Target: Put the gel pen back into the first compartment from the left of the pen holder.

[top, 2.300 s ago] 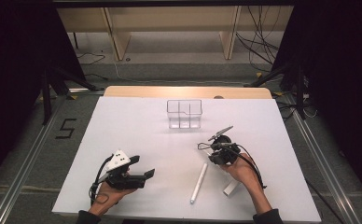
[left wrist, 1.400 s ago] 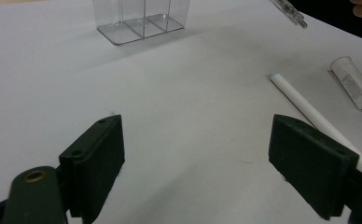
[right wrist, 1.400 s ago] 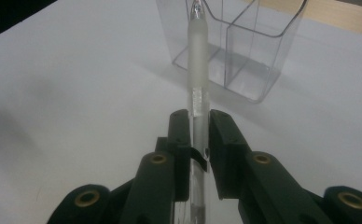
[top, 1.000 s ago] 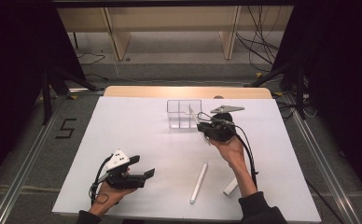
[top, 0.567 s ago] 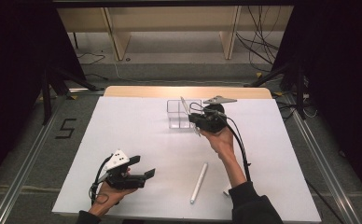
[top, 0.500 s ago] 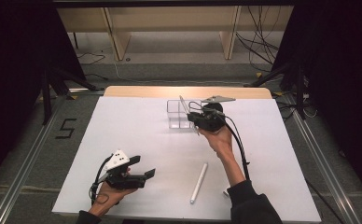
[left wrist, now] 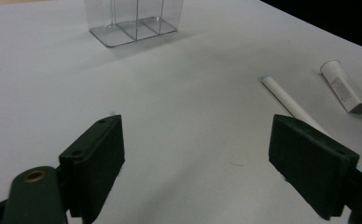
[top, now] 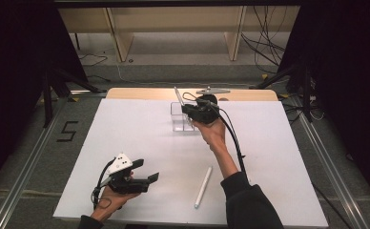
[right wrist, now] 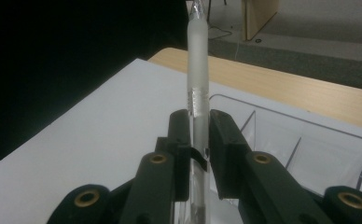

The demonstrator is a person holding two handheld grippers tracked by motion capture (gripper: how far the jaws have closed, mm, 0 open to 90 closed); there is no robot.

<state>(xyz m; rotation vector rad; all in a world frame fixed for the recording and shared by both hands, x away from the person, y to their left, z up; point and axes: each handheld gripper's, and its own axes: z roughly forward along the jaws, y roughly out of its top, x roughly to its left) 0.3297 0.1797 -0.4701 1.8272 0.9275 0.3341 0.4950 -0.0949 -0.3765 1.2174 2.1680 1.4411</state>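
White table (top: pixel 126 138), upright gripped pen (right wrist: pixel 198 70)

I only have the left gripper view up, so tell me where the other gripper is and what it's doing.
Observer: The right gripper is over the clear plastic three-compartment organizer, shut on a slim frosted translucent pen.
Operator: How is that pen sitting?
Observer: Upright between the jaws, its tip rising above them.
Operator: Is my left gripper holding anything?
Observer: No, the left gripper is open near the table's front edge, with nothing between its jaws.
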